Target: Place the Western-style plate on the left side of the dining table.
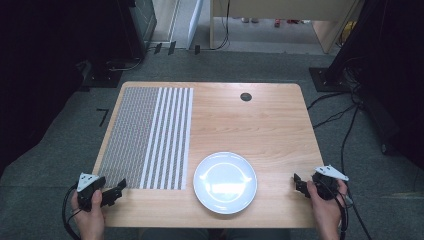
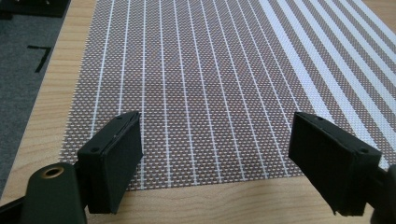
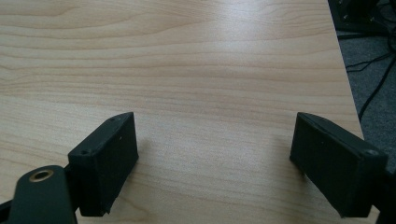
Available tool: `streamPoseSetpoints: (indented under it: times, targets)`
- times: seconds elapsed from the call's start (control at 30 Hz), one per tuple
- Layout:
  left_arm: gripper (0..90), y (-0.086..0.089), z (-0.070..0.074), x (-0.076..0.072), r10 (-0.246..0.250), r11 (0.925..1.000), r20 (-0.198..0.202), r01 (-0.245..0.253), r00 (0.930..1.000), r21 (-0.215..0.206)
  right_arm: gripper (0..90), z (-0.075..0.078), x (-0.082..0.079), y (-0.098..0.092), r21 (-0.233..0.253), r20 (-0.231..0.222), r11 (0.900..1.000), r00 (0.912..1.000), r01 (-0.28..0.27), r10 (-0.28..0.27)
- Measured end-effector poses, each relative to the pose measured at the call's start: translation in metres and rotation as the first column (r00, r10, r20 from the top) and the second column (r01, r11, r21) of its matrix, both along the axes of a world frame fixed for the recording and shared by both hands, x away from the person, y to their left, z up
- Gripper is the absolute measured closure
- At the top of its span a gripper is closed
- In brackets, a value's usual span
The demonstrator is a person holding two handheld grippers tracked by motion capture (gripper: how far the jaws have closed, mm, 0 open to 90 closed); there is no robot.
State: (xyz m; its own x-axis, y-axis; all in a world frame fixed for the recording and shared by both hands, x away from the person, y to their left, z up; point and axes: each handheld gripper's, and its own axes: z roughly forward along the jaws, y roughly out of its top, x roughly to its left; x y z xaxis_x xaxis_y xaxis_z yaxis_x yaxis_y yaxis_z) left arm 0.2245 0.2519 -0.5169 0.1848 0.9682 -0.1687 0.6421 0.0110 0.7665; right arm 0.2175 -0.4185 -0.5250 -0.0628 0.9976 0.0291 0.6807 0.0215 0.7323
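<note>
A white round plate [image 1: 225, 182] lies near the front edge of the wooden table [image 1: 260, 125], right of a striped woven placemat [image 1: 150, 135]. My left gripper [image 1: 116, 190] sits at the placemat's near left corner, open, with nothing between its jaws. In the left gripper view the placemat [image 2: 201, 84] stretches ahead of the left gripper [image 2: 215, 158]. My right gripper [image 1: 300, 184] rests at the table's front right edge, right of the plate, open and empty. In the right gripper view bare wood [image 3: 187, 70] lies ahead of the right gripper [image 3: 215, 158].
A small dark round cap [image 1: 245, 96] sits in the table top near the far edge. Cables [image 1: 345, 115] trail on the grey carpet to the right. Dark equipment [image 1: 115, 30] stands beyond the table's far left, and a light wooden desk [image 1: 280, 15] stands behind.
</note>
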Motion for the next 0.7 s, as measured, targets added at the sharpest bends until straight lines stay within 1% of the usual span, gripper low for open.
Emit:
streamPoseSetpoints:
  times: [0.03, 0.07, 0.13, 0.17, 0.2, 0.23, 0.3, 0.4, 0.5, 0.53, 0.57, 0.6, 0.7]
  targets:
    - [17.7, 0.0, 0.0, 0.0, 0.003, 1.0, 0.003, -0.003, 1.0, -0.001, 14.4, 0.0, 0.0, 0.0, 0.0, 0.0, 1.0, 1.0, 0.0, 0.0]
    - [17.7, 0.0, 0.001, -0.001, 0.015, 0.9999, 0.023, -0.015, 0.9996, -0.005, 14.4, 0.0, 0.0, 0.0, 0.0, 0.0, 1.0, 1.0, 0.0, 0.0]
    - [17.7, 0.0, 0.002, -0.002, 0.019, 0.9998, 0.029, -0.019, 0.9994, 0.002, 14.4, 0.0, 0.0, 0.0, 0.0, 0.0, 1.0, 1.0, 0.0, 0.0]
    - [17.7, -0.002, 0.004, -0.002, 0.019, 0.9997, 0.038, -0.02, 0.9991, 0.013, 14.4, 0.0, 0.0, 0.0, 0.0, 0.0, 1.0, 1.0, 0.0, 0.0]
    - [17.7, -0.005, 0.005, -0.004, 0.004, 0.9997, 0.047, -0.005, 0.9989, 0.022, 14.2, 0.0, 0.0, 0.0, 0.0, 0.0, 1.0, 1.0, 0.0, 0.0]
    - [17.7, -0.005, 0.005, -0.004, 0.004, 0.9997, 0.047, -0.005, 0.9989, 0.022, 14.0, 0.0, 0.0, 0.0, 0.0, 0.0, 1.0, 1.0, 0.0, 0.0]
    - [17.6, -0.01, 0.007, -0.006, -0.014, 0.9995, 0.052, 0.012, 0.9986, 0.03, 13.5, 0.0, 0.001, 0.0, -0.001, 0.0, 1.0, 1.0, 0.001, -0.001]
    - [17.7, -0.012, 0.009, -0.007, -0.018, 0.9995, 0.06, 0.016, 0.9981, 0.029, 13.4, 0.0, 0.002, 0.001, -0.002, -0.001, 1.0, 1.0, 0.0, 0.0]
    - [17.7, -0.016, 0.012, -0.004, -0.011, 0.9997, 0.07, 0.01, 0.9975, 0.02, 13.4, 0.0, 0.002, 0.001, 0.0, -0.002, 1.0, 1.0, 0.0, 0.0]
    - [17.6, -0.02, 0.014, 0.001, -0.008, 0.9999, 0.075, 0.009, 0.9971, -0.013, 13.2, 0.0, 0.002, 0.001, -0.002, -0.001, 1.0, 1.0, 0.009, -0.009]
    - [17.6, -0.02, 0.014, 0.001, -0.008, 0.9999, 0.075, 0.009, 0.9971, -0.013, 13.0, 0.0, 0.002, 0.002, 0.0, -0.002, 1.0, 0.9999, 0.013, -0.013]
    - [17.6, -0.023, 0.015, 0.004, -0.009, 0.9996, 0.079, 0.011, 0.9968, -0.026, 13.0, 0.0, 0.002, 0.002, 0.0, -0.002, 1.0, 0.9999, 0.013, -0.013]
    - [17.0, -0.034, 0.019, 0.011, -0.024, 0.999, 0.078, 0.027, 0.9967, -0.037, 12.7, 0.0, 0.003, 0.002, -0.001, -0.002, 1.0, 0.9999, 0.016, -0.016]
